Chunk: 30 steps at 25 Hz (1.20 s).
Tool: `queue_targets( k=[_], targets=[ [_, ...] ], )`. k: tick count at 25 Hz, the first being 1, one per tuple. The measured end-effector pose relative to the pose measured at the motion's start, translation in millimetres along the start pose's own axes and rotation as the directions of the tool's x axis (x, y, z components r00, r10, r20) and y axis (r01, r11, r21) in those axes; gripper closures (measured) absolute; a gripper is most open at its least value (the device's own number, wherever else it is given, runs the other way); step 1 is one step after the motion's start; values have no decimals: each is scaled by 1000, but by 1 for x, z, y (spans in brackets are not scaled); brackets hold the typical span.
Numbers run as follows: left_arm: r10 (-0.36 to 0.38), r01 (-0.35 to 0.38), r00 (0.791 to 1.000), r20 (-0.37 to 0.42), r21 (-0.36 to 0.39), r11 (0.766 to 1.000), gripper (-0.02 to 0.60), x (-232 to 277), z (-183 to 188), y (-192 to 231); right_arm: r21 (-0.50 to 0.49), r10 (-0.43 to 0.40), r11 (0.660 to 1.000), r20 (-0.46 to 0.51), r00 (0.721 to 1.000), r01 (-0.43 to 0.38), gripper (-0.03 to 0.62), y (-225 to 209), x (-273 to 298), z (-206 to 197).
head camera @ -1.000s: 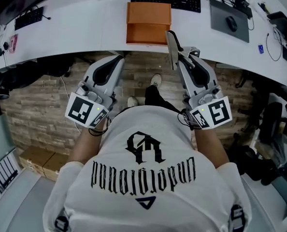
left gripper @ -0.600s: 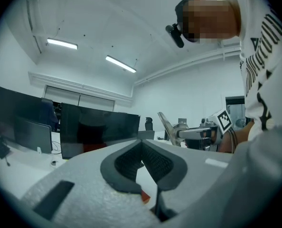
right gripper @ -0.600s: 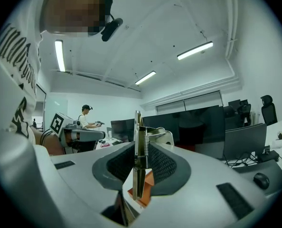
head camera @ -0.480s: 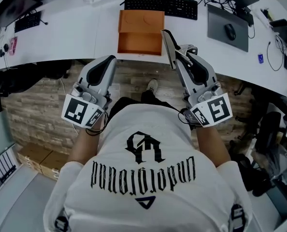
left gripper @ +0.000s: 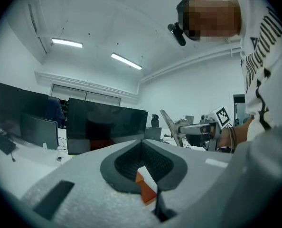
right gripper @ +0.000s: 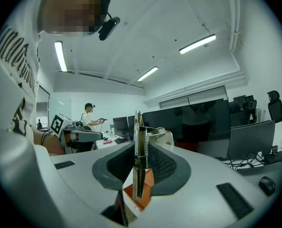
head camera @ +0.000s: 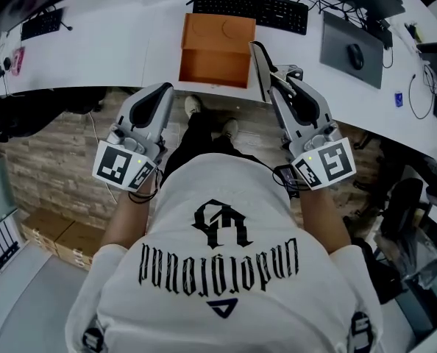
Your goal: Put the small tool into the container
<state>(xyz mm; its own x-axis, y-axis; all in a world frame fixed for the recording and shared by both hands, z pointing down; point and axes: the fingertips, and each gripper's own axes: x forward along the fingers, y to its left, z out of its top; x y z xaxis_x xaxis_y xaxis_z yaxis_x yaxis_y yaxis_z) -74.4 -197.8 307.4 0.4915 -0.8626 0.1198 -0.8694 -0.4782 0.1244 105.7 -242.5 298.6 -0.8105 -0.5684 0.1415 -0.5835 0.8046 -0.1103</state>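
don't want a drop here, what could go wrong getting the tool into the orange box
The metal tool sticks out well past the jaws of the right hand-held gripper, so it may pivot or slip. In the head view it shows beside the orange container, not over it; releasing now would likely miss.

White T-shirt (head camera: 226, 271) with black print; grey left gripper (head camera: 162, 89) and right gripper (head camera: 276, 79) carry black-and-white marker cubes (head camera: 121, 167)

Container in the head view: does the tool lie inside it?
No, the tool is held in the jaws of the right gripper, to the right of the container.
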Motion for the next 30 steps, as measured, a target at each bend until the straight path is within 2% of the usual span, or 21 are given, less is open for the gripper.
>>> queue_targets(
  k=[17, 25, 30],
  targets=[
    [-49, 46, 997, -57, -47, 998, 568, 24, -25, 54, 6, 48, 999, -128, 991, -48, 505, -15, 82, -40],
    [-71, 67, 992, -104, -44, 997, 569, 48, -61, 83, 0, 97, 995, -202, 975, -99, 505, -13, 120, -67],
    [-87, 73, 985, -147, -93, 993, 569, 63, -85, 99, -3, 122, 992, -274, 954, -127, 505, -13, 140, -96]
  ],
)
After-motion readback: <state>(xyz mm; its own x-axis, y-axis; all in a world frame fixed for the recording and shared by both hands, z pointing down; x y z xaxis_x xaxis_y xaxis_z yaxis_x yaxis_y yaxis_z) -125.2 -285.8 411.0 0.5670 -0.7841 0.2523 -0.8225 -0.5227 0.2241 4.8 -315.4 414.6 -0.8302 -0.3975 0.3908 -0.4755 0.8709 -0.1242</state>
